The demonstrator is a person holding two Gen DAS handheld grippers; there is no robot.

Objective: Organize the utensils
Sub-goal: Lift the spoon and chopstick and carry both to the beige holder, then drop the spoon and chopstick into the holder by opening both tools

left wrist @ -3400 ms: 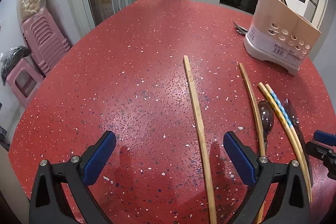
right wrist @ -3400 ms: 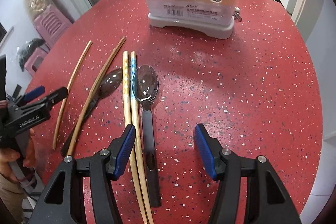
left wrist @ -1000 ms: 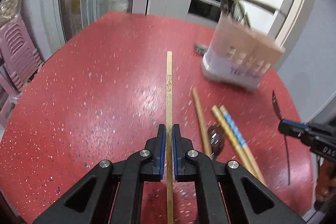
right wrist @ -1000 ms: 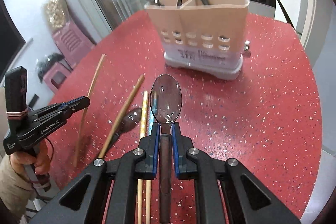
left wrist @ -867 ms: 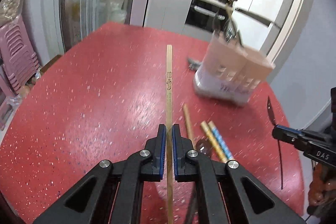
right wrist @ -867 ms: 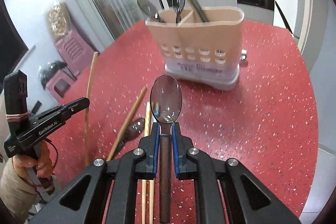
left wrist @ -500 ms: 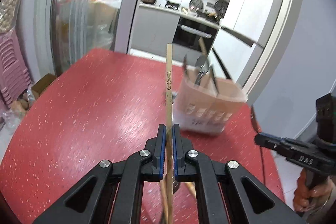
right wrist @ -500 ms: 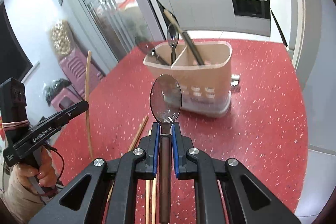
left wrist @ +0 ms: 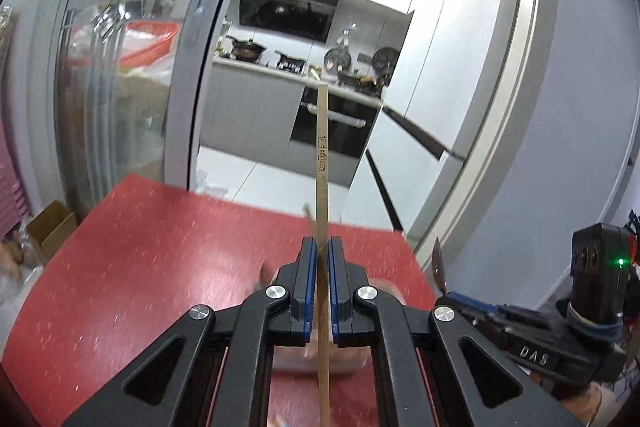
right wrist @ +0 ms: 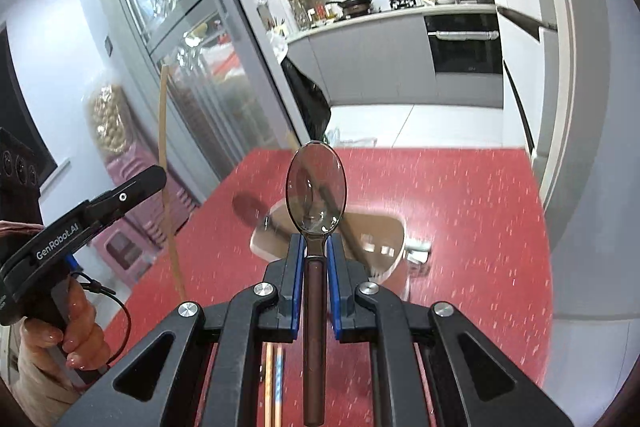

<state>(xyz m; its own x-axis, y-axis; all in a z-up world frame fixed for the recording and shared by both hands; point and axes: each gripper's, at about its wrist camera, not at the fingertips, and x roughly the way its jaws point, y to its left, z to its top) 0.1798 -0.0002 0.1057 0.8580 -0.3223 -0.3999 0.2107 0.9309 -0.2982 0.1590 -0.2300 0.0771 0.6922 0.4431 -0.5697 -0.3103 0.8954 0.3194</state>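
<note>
My left gripper [left wrist: 319, 255] is shut on a long wooden chopstick [left wrist: 321, 155], which points straight ahead above the red table [left wrist: 140, 247]. The same chopstick [right wrist: 165, 163] and the left gripper [right wrist: 136, 187] show at the left of the right wrist view. My right gripper [right wrist: 315, 251] is shut on the dark handle of a clear-bowled spoon [right wrist: 316, 187], held high over the beige utensil holder [right wrist: 380, 231], which is blurred. In the left wrist view the holder [left wrist: 312, 355] sits mostly hidden behind my fingers, and the right gripper [left wrist: 452, 297] shows at the right with the spoon edge-on.
Two chopsticks [right wrist: 274, 383] lie on the table below my right gripper. A person's hand [right wrist: 68, 323] grips the left tool's handle. Pink stools [right wrist: 132, 239] stand beside the table at the left; glass doors and a kitchen lie beyond the far edge.
Both grippers have risen and tilted up with the chopstick and the spoon still held. The holder has dropped low in both views and now lies under and just ahead of the fingers.
</note>
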